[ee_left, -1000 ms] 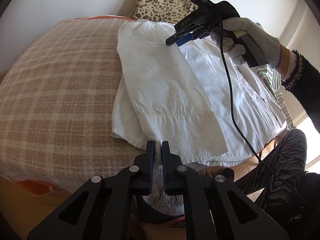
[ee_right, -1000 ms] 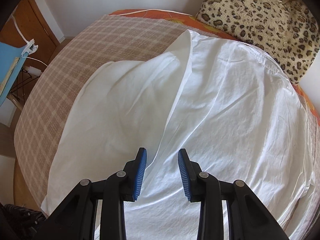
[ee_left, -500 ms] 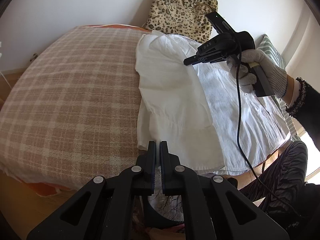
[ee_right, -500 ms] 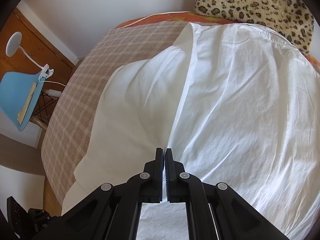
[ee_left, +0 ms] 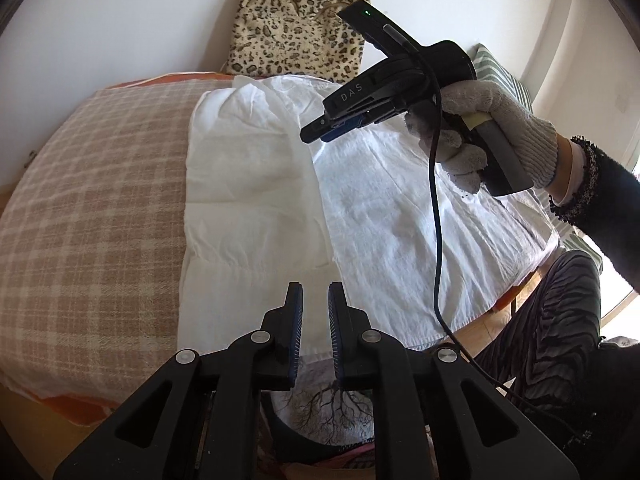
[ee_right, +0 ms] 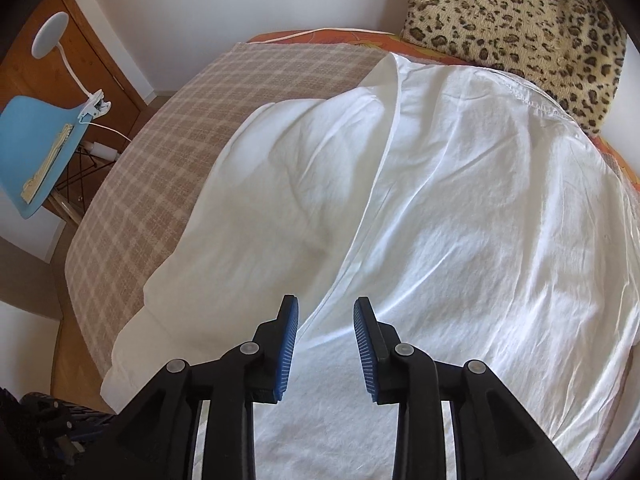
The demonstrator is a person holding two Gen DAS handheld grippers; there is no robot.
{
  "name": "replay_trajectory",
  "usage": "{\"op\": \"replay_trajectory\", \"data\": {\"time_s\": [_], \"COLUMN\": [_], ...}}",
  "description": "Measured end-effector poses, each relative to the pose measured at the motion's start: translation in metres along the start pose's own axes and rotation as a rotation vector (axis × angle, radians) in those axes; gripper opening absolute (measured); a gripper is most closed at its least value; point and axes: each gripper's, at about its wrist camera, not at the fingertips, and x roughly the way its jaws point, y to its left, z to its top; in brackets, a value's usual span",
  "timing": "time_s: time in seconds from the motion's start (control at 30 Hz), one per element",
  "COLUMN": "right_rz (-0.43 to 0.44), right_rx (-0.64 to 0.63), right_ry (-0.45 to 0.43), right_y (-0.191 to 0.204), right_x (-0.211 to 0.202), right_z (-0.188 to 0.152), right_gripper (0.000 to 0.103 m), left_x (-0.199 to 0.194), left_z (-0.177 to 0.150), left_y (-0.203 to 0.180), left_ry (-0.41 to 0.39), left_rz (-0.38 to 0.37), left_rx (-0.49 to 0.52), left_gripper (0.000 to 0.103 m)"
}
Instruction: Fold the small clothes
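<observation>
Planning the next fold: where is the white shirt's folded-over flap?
In the left wrist view the folded flap lies along the white shirt's left side, bordering the plaid blanket.

The only readable lettering is "DAS", in pale capitals on the black side of the right tongs [ee_left: 316,134], seen from the left wrist view where a gloved hand [ee_left: 492,128] holds them above the white garment. The letters run along the body just behind the blue pads. No other word, number, brand or sign can be read in either view, on the cloth or elsewhere.
</observation>
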Motion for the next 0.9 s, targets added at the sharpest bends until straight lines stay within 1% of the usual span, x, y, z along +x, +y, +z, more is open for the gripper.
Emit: {"op": "replay_trajectory", "data": {"time_s": [0.07, 0.13, 0.17, 0.2, 0.23, 0.3, 0.33, 0.4, 0.5, 0.6, 0.67, 0.7, 0.73, 0.77, 0.83, 0.87, 0.9], "right_rz": [0.048, 0.093, 0.107, 0.103, 0.078, -0.005, -0.03, -0.046, -0.052, -0.019, 0.009, 0.019, 0.026, 0.029, 0.035, 0.038, 0.048], "right_rx": [-0.005, -0.009, -0.012, -0.022, -0.041, -0.074, -0.075, -0.059, -0.035, 0.017, 0.057, 0.074, 0.09, 0.102, 0.122, 0.129, 0.136], "right_ry": [0.018, 0.044, 0.05, 0.052, 0.048, 0.044, 0.05, 0.056, 0.031, -0.013, -0.057, -0.073, -0.094, -0.114, -0.148, -0.167, -0.181], "right_y": [0.009, 0.017, 0.021, 0.024, 0.026, 0.028, 0.025, 0.015, 0.001, -0.017, -0.03, -0.035, -0.04, -0.044, -0.053, -0.056, -0.058], "right_x": [-0.002, -0.001, 0.0, 0.002, 0.004, 0.009, 0.012, 0.015, 0.005, -0.012, -0.027, -0.033, -0.04, -0.045, -0.056, -0.062, -0.066], "right_z": [-0.011, -0.02, -0.024, -0.028, -0.03, -0.035, -0.037, -0.04, -0.048, -0.058, -0.064, -0.066, -0.069, -0.072, -0.075, -0.076, -0.074], "right_gripper": [0.03, 0.03, 0.03, 0.03, 0.029, 0.029, 0.027, 0.027, 0.026, 0.028, 0.028, 0.028, 0.029, 0.029, 0.032, 0.032, 0.032], "left_x": [0.012, 0.024, 0.03, 0.035, 0.039, 0.04, 0.04, 0.037, 0.027, 0.017, 0.011, 0.01, 0.008, 0.007, 0.003, 0.001, -0.001], "left_z": [-0.004, -0.008, -0.01, -0.014, -0.016, -0.017, -0.017, -0.015, -0.011, -0.004, 0.001, 0.004, 0.007, 0.008, 0.011, 0.013, 0.014], "left_y": [-0.01, -0.018, -0.024, -0.029, -0.033, -0.041, -0.046, -0.049, -0.046, -0.049, -0.049, -0.048, -0.048, -0.049, -0.045, -0.042, -0.034], "left_ry": [0.034, 0.069, 0.09, 0.105, 0.115, 0.118, 0.124, 0.115, 0.095, 0.055, 0.027, 0.016, 0.004, -0.009, -0.037, -0.052, -0.067], "left_rz": [-0.017, -0.056, -0.061, -0.061, -0.065, -0.071, -0.076, -0.071, -0.073, -0.068, -0.063, -0.062, -0.051, -0.033, 0.003, 0.02, 0.032], "left_rx": [0.026, 0.044, 0.059, 0.076, 0.089, 0.122, 0.137, 0.15, 0.14, 0.136, 0.137, 0.135, 0.134, 0.134, 0.128, 0.116, 0.098], "left_gripper": [0.012, 0.012, 0.012, 0.012, 0.012, 0.012, 0.012, 0.012, 0.012, 0.012, 0.012, 0.015, 0.015, 0.018, 0.03, 0.043, 0.051]}}
